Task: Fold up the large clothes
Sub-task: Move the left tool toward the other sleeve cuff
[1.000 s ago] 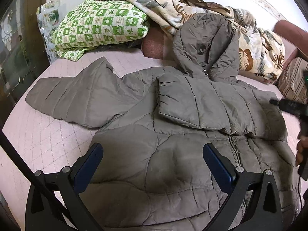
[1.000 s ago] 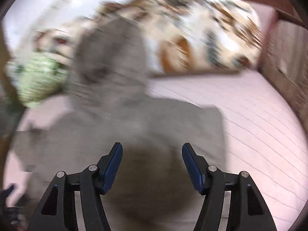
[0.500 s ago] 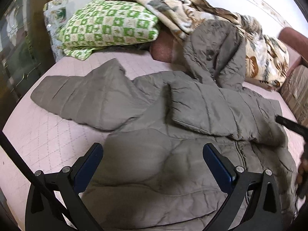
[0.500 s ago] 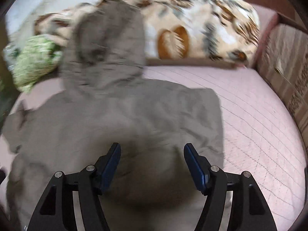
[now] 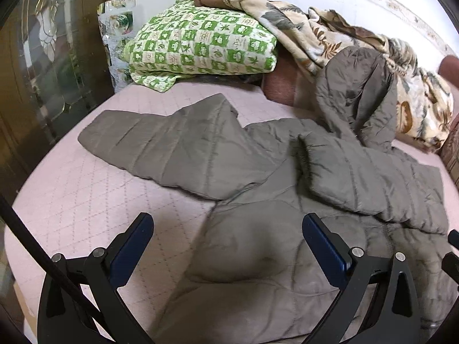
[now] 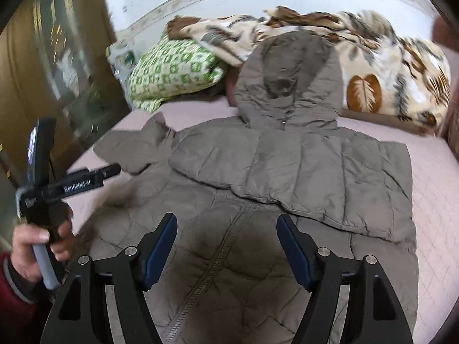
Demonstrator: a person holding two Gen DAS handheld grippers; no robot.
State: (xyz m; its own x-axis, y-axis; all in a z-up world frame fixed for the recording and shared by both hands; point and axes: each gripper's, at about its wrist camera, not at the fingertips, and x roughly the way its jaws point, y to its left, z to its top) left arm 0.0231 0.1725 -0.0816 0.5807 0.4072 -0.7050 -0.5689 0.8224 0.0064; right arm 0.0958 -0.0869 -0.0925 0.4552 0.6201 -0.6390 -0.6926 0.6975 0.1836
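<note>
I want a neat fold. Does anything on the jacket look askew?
Yes. One sleeve is folded across the jacket, but the other sleeve sticks out sideways on the bed, and the hood leans up on the blanket.

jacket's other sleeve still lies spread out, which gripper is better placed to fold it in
Left. The unfolded sleeve lies ahead-left of the open left gripper. The open right gripper hovers over the zipper, nearer the sleeve already folded across the chest.

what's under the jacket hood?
The hood lies up against the leaf-print blanket and a reddish-brown cushion. How far either extends beneath it is hidden by the hood.
</note>
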